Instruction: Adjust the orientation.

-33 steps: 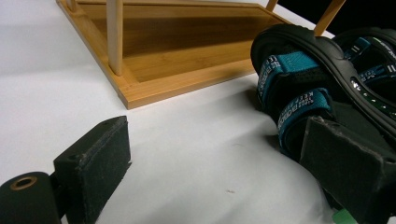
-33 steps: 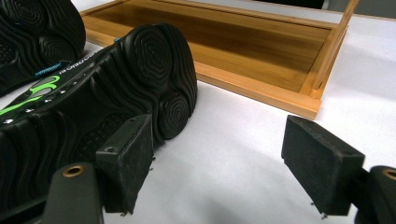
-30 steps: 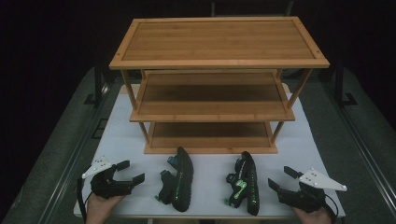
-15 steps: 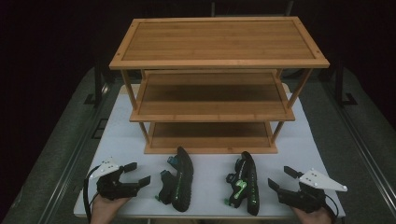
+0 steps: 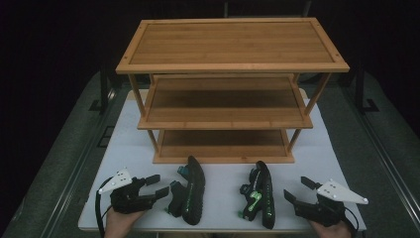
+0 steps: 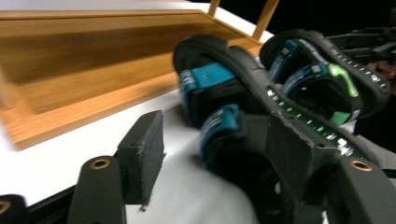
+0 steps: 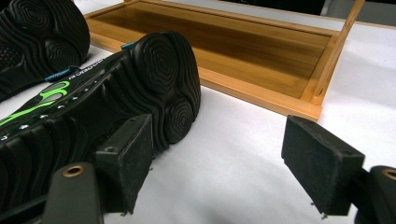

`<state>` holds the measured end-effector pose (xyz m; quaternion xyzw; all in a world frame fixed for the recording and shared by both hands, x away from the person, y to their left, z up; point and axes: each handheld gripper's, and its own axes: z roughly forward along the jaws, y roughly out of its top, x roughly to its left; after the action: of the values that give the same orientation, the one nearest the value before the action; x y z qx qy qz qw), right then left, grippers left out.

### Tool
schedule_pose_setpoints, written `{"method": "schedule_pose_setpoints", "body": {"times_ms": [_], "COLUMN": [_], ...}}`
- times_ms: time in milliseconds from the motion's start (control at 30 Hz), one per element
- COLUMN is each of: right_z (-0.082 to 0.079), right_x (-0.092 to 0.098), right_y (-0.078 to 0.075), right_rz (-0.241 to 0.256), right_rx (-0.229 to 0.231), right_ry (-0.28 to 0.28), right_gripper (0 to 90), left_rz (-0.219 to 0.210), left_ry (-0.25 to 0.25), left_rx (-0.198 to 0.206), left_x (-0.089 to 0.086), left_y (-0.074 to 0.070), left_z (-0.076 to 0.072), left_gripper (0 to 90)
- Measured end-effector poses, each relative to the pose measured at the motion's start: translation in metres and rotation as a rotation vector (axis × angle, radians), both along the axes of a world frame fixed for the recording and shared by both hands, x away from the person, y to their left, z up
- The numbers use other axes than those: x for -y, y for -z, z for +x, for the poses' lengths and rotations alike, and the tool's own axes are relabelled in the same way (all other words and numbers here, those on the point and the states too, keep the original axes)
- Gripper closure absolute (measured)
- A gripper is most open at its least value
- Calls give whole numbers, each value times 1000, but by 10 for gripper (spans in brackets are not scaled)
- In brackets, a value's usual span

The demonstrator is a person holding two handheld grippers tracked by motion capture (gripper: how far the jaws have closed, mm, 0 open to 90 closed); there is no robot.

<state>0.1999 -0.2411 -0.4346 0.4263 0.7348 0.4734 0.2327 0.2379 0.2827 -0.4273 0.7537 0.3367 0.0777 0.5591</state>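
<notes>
Two black sandals lie on their sides on the white table in front of the shelf. The one with teal straps (image 5: 192,191) (image 6: 219,102) is on the left. The one with green straps (image 5: 261,196) (image 6: 327,77) is on the right. My left gripper (image 5: 157,185) (image 6: 219,163) is open, its tips right by the teal sandal's strap side, and the sandal's near end reaches in between the jaws. My right gripper (image 5: 298,190) (image 7: 224,163) is open just right of the green sandal's ribbed sole (image 7: 140,88), with bare table between its pads.
A three-tier bamboo shelf (image 5: 233,67) stands behind the sandals, its bottom tier (image 5: 223,141) (image 7: 224,51) low on the table (image 5: 133,148). Dark floor surrounds the table, whose front edge is close to both hands.
My left gripper has moved right, up to the teal sandal. The right gripper and both sandals have stayed put.
</notes>
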Motion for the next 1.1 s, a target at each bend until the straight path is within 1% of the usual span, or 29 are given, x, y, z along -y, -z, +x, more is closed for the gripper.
{"method": "schedule_pose_setpoints", "body": {"times_ms": [33, 67, 100, 133, 200, 267, 300, 333, 400, 500, 633, 667, 700, 733, 767, 800, 867, 900, 1067, 1100], "right_z": [0, 0, 0, 0, 0, 0, 0, 0, 0, 1, 1, 1, 1, 1, 1, 1, 1, 1, 0, 0], "right_x": [-1, -1, -1, -2, -2, -2, -2, -3, -3, -4, -5, -4, -4, -4, -4, -4, -4, -4, -3, -3], "right_y": [0, 0, 0, 0, 0, 0, 1, 1, 1, 1, 1, 1, 1, 1, 1, 1, 1, 1, 1, 1], "right_rz": [1, 1, -1, -2, -5, -6, -7, -7, -8, -11, -12, -12, -13, -12, -12, -12, -12, -12, -13, -14], "right_rx": [-2, -2, -5, -5, -4, -4, -4, -5, -8, -8, -9, -9, -9, -9, -9, -8, -8, -8, -8, -8], "right_ry": [-2, -2, -2, -2, -3, -4, -4, -4, -5, -7, -7, -7, -6, -5, -5, -5, -5, -4, -3, -3], "right_gripper": [244, 244, 245, 245, 244, 245, 245, 244, 245, 245, 245, 245, 245, 245, 245, 245, 245, 245, 245, 245], "left_rz": [-1, 0, -3, 3, 7, -1, -6, -10, -15, -34, -30, -21, -21, -9, -9, -4, 0, 4, -7, -21], "left_ry": [9, 15, 38, 42, 35, 23, 22, 21, 21, 22, 26, 31, 31, 34, 34, 35, 38, 40, 47, 54], "left_rx": [1, -2, -13, -21, -21, -26, -25, -32, -33, -53, -55, -50, -50, -41, -41, -30, -25, -14, 5, 6], "left_x": [3, 4, 9, 12, 13, 12, 12, 12, 11, 10, 13, 14, 14, 16, 16, 17, 18, 20, 25, 28], "left_y": [0, 0, 1, 2, 2, 2, 2, 2, 3, 4, 3, 3, 3, 2, 2, 1, 0, -2, -7, -8], "left_z": [0, 1, 2, 2, 3, 4, 5, 6, 7, 10, 12, 11, 11, 10, 10, 9, 8, 7, 6, 6], "left_gripper": [446, 463, 494, 520, 561, 601, 633, 649, 683, 685, 688, 709, 726, 744, 768, 768, 787, 792, 816, 817]}}
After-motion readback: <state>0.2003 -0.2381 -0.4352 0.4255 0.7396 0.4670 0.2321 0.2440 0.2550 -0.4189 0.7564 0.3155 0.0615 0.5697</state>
